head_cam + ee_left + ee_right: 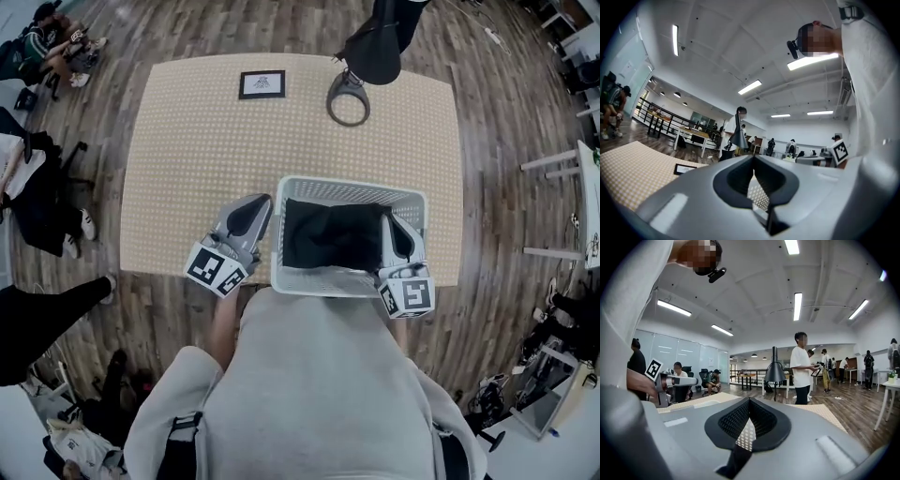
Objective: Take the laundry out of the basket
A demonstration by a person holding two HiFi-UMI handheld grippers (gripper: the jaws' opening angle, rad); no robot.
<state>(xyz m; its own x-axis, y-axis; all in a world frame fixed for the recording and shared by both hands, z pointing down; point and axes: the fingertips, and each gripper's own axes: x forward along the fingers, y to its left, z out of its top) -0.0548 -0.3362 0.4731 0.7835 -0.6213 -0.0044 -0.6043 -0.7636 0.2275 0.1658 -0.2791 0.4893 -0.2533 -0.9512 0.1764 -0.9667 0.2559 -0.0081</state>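
A white slatted laundry basket stands at the near edge of the table, right in front of me. Black laundry fills most of it. My left gripper hovers just left of the basket's left wall, pointing away from me, shut and empty. My right gripper hangs over the basket's right side, above the edge of the black cloth, also shut with nothing held. In the left gripper view the left gripper has its jaws together. The right gripper shows the same in the right gripper view. Both look level across the room.
The table has a beige dotted cover. A black lamp with a ring base and a small framed card sit at its far edge. People stand and sit around the room; a white table is at right.
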